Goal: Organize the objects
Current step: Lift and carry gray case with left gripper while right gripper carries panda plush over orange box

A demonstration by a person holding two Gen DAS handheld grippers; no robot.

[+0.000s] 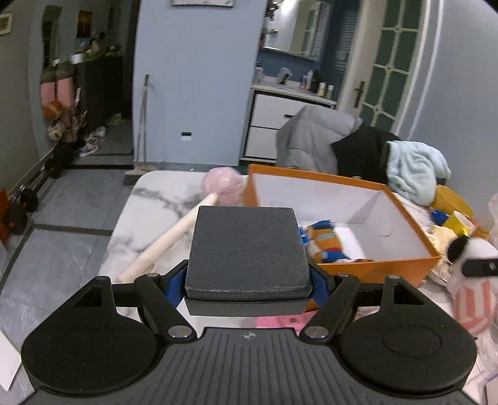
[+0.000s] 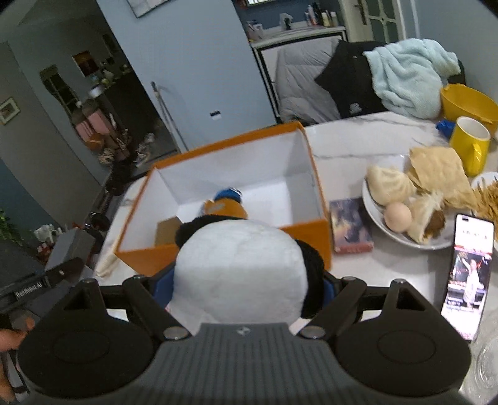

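Pale blue walls point(image 1: 193, 78) close the room, and a grey tiled floor point(image 1: 71, 205) with dark grout lines runs left into a dim hallway point(image 1: 99, 102) where shoes point(image 1: 93, 140) lie along a dark cabinet. Against the far wall stands a white drawer unit point(image 1: 274, 124) topped with bottles, a mirror point(image 1: 295, 28) above it, and to the right a white door with green glass panes point(image 1: 389, 68). A chair draped with a grey quilted coat point(image 1: 311, 140), a black garment and a light blue fleece point(image 1: 417, 168) stands behind the white marble bench point(image 1: 149, 212).
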